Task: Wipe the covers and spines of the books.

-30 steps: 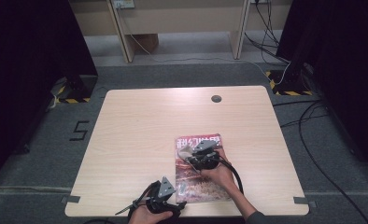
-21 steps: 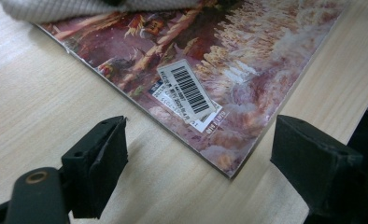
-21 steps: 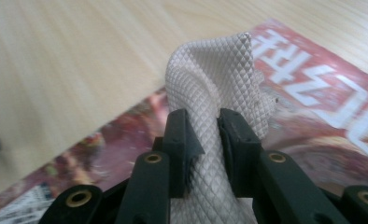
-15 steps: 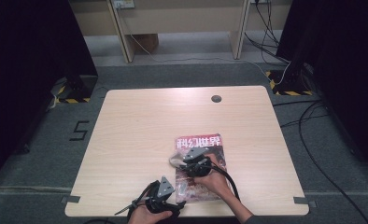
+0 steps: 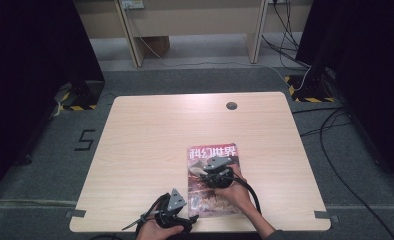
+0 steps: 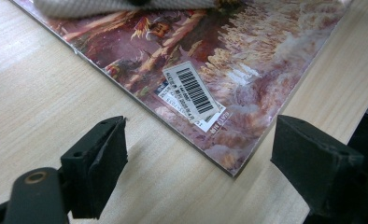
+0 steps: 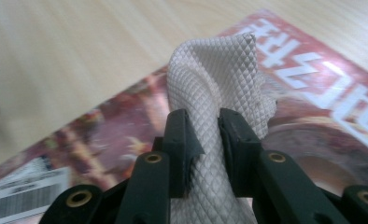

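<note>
The right tongs (image 7: 203, 140) are clamped on a bunched pale grey cloth with a diamond-quilted weave (image 7: 219, 79), its fold squeezed between the two black jaws and standing up above them. In the high view these right tongs (image 5: 211, 171) sit over the middle of a glossy magazine with a reddish-brown illustrated cover and white title characters (image 5: 212, 180), with the cloth resting on that cover. The magazine lies flat on the light wooden table (image 5: 150, 140), right of centre and towards the near edge. The left tongs (image 6: 198, 163) stand wide apart with nothing between them, hovering low at the magazine's near left corner, just beside the white barcode sticker (image 6: 191, 91) on the cover. In the high view the left tongs (image 5: 185, 216) are at the table's near edge.
</note>
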`<act>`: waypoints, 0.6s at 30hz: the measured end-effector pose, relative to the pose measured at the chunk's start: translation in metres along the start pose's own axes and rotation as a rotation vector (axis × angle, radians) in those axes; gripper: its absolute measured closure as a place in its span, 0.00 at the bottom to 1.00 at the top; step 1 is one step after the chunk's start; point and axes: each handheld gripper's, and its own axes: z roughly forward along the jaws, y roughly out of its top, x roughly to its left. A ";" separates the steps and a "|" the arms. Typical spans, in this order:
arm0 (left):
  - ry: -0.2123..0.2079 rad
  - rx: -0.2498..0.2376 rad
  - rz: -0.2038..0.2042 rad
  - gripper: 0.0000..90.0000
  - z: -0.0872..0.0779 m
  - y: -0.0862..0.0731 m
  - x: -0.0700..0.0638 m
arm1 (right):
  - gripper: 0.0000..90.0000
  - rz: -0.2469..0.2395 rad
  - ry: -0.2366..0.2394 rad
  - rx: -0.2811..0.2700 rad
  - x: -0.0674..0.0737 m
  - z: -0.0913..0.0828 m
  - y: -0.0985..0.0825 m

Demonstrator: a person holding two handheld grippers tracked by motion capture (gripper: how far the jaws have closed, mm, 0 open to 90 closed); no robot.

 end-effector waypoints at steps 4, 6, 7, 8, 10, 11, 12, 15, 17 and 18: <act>-0.001 -0.001 -0.001 0.20 -0.001 0.000 0.001 | 0.81 -0.013 0.050 -0.003 0.013 -0.003 -0.002; 0.002 -0.006 -0.005 0.20 -0.002 0.000 0.001 | 0.82 -0.024 0.053 0.000 0.017 -0.004 -0.003; 0.003 -0.006 -0.006 0.20 -0.002 0.000 0.002 | 0.82 -0.024 0.056 -0.002 0.017 -0.005 -0.004; 0.004 -0.006 -0.007 0.20 -0.002 0.000 0.002 | 0.83 -0.019 0.055 -0.003 0.015 -0.006 -0.005; 0.004 -0.006 -0.009 0.20 -0.002 0.000 0.002 | 0.83 -0.014 0.048 -0.003 0.013 -0.007 -0.006; 0.004 -0.007 -0.009 0.20 -0.002 0.000 0.003 | 0.83 -0.014 0.038 0.001 0.010 -0.009 -0.008; 0.004 -0.008 -0.009 0.20 -0.002 0.000 0.003 | 0.83 -0.008 0.021 0.007 0.006 -0.011 -0.009; 0.004 -0.008 -0.008 0.20 -0.002 0.000 0.003 | 0.83 0.019 -0.016 0.005 -0.007 -0.016 -0.015; 0.004 -0.008 -0.008 0.20 -0.002 0.000 0.003 | 0.83 0.046 -0.052 0.006 -0.018 -0.022 -0.021; 0.005 -0.006 -0.008 0.20 -0.002 0.000 0.003 | 0.83 0.060 -0.063 0.008 -0.023 -0.025 -0.024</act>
